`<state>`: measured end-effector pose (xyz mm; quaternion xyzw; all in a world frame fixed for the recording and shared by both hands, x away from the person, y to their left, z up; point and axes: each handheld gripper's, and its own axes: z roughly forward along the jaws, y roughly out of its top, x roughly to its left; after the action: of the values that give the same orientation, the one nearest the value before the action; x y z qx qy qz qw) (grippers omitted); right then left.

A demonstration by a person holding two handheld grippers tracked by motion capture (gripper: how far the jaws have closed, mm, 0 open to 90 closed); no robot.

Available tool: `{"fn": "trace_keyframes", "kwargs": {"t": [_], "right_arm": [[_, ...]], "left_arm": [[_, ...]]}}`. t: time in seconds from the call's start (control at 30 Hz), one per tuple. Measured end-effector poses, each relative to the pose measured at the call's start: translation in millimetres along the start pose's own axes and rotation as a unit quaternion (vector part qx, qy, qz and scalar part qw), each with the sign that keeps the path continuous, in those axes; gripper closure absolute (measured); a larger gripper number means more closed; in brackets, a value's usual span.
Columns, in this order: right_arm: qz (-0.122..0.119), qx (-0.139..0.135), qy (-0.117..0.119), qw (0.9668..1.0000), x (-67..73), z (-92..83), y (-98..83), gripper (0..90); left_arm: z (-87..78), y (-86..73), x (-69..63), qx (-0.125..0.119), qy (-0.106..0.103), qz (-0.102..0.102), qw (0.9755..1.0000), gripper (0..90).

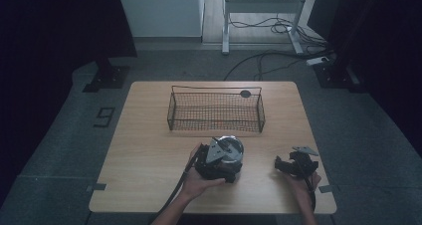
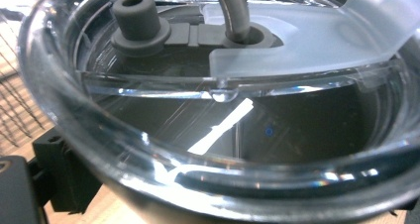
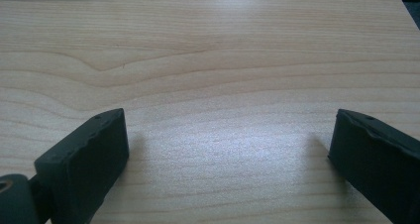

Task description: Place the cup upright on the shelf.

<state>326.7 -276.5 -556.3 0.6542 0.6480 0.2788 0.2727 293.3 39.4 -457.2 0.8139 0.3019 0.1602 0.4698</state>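
The left gripper view puts you right over a cup (image 2: 237,135) with a clear lid (image 2: 307,40); a grey plug (image 2: 136,21) and a straw (image 2: 233,11) stand in the lid's far side. One black jaw shows low at the left, just beside the cup's wall, but you cannot tell from here whether your left gripper (image 1: 219,165) is clamped on the cup or merely around it. In the high view your left hand (image 1: 199,182) holds that gripper against the near side of the cup (image 1: 229,150), which stands on the table (image 1: 144,150) just in front of a wire basket (image 1: 216,110). Your right gripper (image 3: 228,149) sits well apart to the right of the cup, jaws spread wide over bare wood with nothing between them, and your right hand (image 1: 298,182) holds it near the table's front edge.
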Motion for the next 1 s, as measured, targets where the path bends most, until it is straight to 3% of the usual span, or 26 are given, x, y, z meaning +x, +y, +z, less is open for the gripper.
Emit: {"fn": "trace_keyframes", "kwargs": {"t": [0.33,0.43,1.0], "right_arm": [[0.001,0.0,-0.001,1.0,-0.1,-0.1,-0.1,2.0],[0.002,-0.001,-0.002,1.0,-0.2,-0.2,-0.1,2.2],[0.006,-0.002,-0.007,1.0,-0.7,0.0,0.0,2.3]], "left_arm": [[-24.3,16.3,14.6,-0.014,0.011,-0.007,0.9998,4.6],[-30.7,19.6,22.9,-0.018,0.017,-0.018,0.9995,4.6],[-49.9,30.8,56.6,-0.035,0.045,-0.049,0.9971,4.6]]}}
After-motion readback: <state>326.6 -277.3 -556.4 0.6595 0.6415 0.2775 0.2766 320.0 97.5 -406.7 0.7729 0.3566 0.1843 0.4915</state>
